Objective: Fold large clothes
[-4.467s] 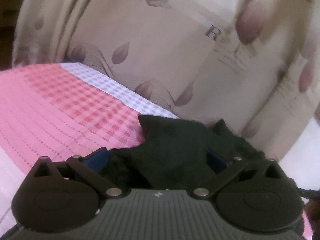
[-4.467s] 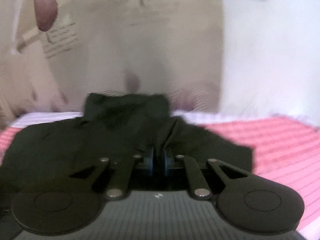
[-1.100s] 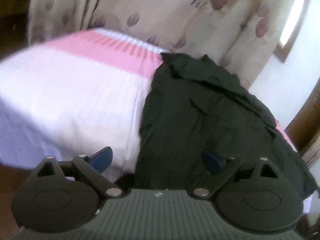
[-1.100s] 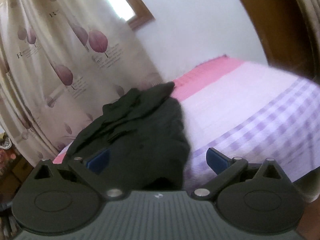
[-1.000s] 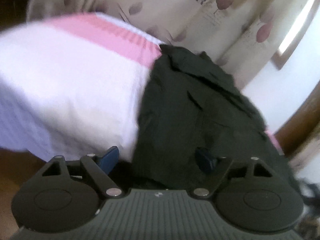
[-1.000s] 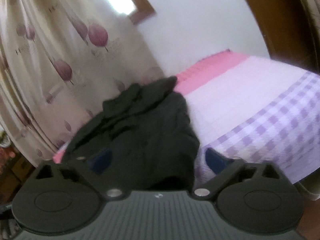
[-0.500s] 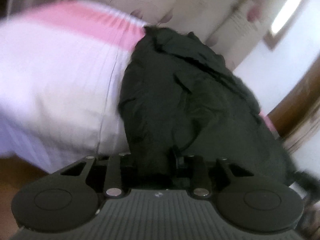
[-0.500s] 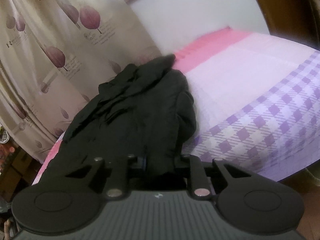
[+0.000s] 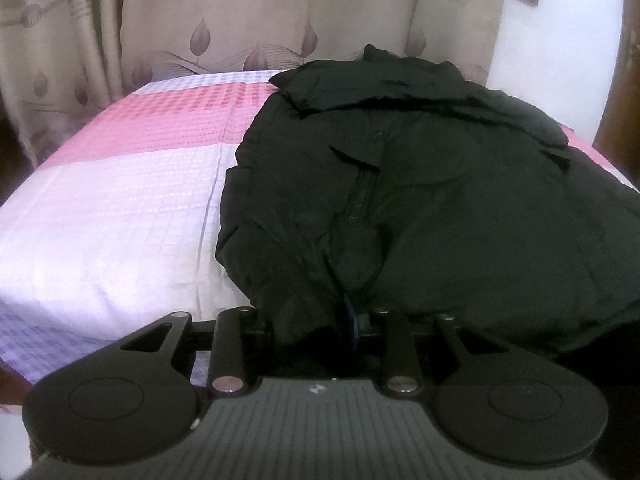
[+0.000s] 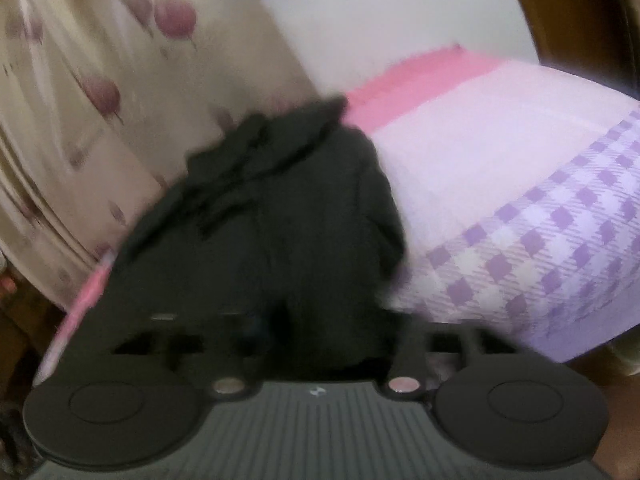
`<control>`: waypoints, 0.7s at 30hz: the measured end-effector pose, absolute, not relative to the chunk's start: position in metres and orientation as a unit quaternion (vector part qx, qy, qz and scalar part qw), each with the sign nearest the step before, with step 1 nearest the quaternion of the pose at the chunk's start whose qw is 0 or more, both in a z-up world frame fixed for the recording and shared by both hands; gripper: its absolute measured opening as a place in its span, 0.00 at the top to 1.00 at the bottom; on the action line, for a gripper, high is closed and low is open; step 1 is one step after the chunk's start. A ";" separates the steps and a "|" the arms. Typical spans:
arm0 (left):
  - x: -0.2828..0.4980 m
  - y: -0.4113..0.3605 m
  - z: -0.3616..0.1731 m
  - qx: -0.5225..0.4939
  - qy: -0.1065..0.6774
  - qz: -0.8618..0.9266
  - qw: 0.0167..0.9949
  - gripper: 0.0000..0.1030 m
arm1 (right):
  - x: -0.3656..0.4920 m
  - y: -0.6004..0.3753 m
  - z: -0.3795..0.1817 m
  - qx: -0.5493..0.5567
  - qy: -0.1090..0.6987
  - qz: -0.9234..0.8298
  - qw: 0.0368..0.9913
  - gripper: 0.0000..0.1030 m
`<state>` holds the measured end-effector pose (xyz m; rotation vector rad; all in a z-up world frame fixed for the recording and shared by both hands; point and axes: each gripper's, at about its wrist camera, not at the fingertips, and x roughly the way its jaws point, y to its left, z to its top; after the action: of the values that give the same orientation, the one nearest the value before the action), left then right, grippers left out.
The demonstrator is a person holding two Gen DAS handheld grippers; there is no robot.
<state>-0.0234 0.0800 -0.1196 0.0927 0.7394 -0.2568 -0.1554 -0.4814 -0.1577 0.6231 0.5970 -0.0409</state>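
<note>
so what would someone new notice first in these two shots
A big black jacket sprawls on the bed, whose cover is banded pink, white and purple check, with leaf-print curtains behind. The left gripper pinches the jacket's near hem. In the blurred right view, the right gripper has hem between its jaws, which are opening.

Compared with one second earlier, the left gripper (image 9: 320, 320) is closed onto the near hem of the black jacket (image 9: 440, 184), where its jaws previously stood wide. The right gripper (image 10: 316, 328) is likewise drawn in on the hem, jaws now reopening slightly; the view is blurred.
</note>
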 end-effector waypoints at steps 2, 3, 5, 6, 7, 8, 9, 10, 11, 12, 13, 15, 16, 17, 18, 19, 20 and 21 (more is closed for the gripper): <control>-0.023 0.078 -0.120 0.050 0.359 -0.123 0.924 0.67 | -0.156 -0.478 -0.157 0.294 0.286 -0.016 0.912 0.77; -0.024 0.077 -0.120 0.054 0.359 -0.122 0.924 0.67 | -0.156 -0.477 -0.157 0.292 0.286 -0.014 0.913 0.78; -0.023 0.075 -0.120 0.062 0.356 -0.121 0.924 0.67 | -0.156 -0.478 -0.156 0.293 0.286 -0.011 0.912 0.79; -0.022 0.074 -0.120 0.065 0.355 -0.120 0.925 0.67 | -0.156 -0.479 -0.156 0.296 0.285 -0.009 0.911 0.80; -0.022 0.074 -0.120 0.068 0.354 -0.120 0.925 0.67 | -0.157 -0.480 -0.157 0.301 0.285 -0.008 0.910 0.80; -0.022 0.073 -0.120 0.071 0.352 -0.120 0.925 0.67 | -0.157 -0.482 -0.157 0.307 0.284 -0.006 0.909 0.80; -0.022 0.072 -0.121 0.074 0.351 -0.119 0.926 0.67 | -0.157 -0.483 -0.158 0.310 0.283 -0.005 0.908 0.80; -0.022 0.072 -0.121 0.076 0.349 -0.118 0.927 0.67 | -0.158 -0.484 -0.159 0.314 0.282 -0.004 0.906 0.80; -0.023 0.071 -0.121 0.078 0.348 -0.117 0.927 0.67 | -0.158 -0.485 -0.159 0.320 0.282 -0.004 0.905 0.81; -0.023 0.071 -0.121 0.080 0.346 -0.117 0.927 0.67 | -0.158 -0.485 -0.160 0.323 0.281 -0.003 0.904 0.81; -0.023 0.071 -0.121 0.082 0.344 -0.117 0.928 0.68 | -0.158 -0.486 -0.160 0.325 0.280 -0.003 0.903 0.81; -0.025 0.070 -0.120 0.086 0.338 -0.117 0.930 0.72 | -0.159 -0.487 -0.160 0.333 0.279 -0.001 0.901 0.82; -0.025 0.070 -0.120 0.087 0.334 -0.118 0.931 0.74 | -0.160 -0.488 -0.161 0.339 0.277 0.001 0.899 0.82; -0.026 0.070 -0.119 0.089 0.331 -0.119 0.932 0.76 | -0.160 -0.489 -0.160 0.344 0.276 0.003 0.898 0.83; -0.027 0.069 -0.119 0.090 0.328 -0.120 0.933 0.77 | -0.161 -0.490 -0.160 0.351 0.273 0.006 0.896 0.84; -0.028 0.070 -0.119 0.089 0.326 -0.121 0.933 0.78 | -0.162 -0.491 -0.160 0.359 0.270 0.009 0.893 0.85; -0.028 0.071 -0.118 0.087 0.325 -0.122 0.934 0.79 | -0.163 -0.493 -0.159 0.367 0.267 0.012 0.891 0.85; -0.029 0.072 -0.118 0.084 0.324 -0.123 0.934 0.79 | -0.164 -0.494 -0.159 0.373 0.264 0.014 0.889 0.85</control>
<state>-0.0288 0.0723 -0.1180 0.1721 0.6626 -0.2519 -0.1642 -0.4941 -0.1585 0.7755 0.5483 0.0296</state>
